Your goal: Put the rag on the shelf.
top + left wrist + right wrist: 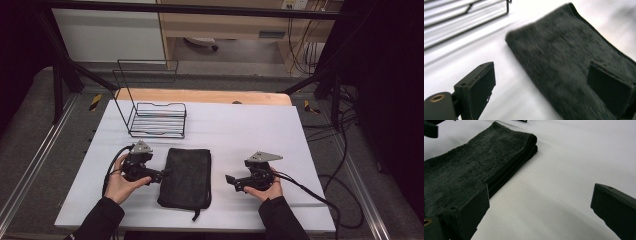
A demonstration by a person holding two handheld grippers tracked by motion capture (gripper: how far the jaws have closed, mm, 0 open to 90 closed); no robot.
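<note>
At the left of the high view, the left gripper [161, 175] sits with its jaws spread wide at the left edge of the folded black towel [186, 177], holding nothing. The towel lies at centre on the white table [240, 130], below the wire rack [156, 119] at upper left. At the right, the right gripper [231, 182] rests near the towel with jaws wide and empty.
</note>
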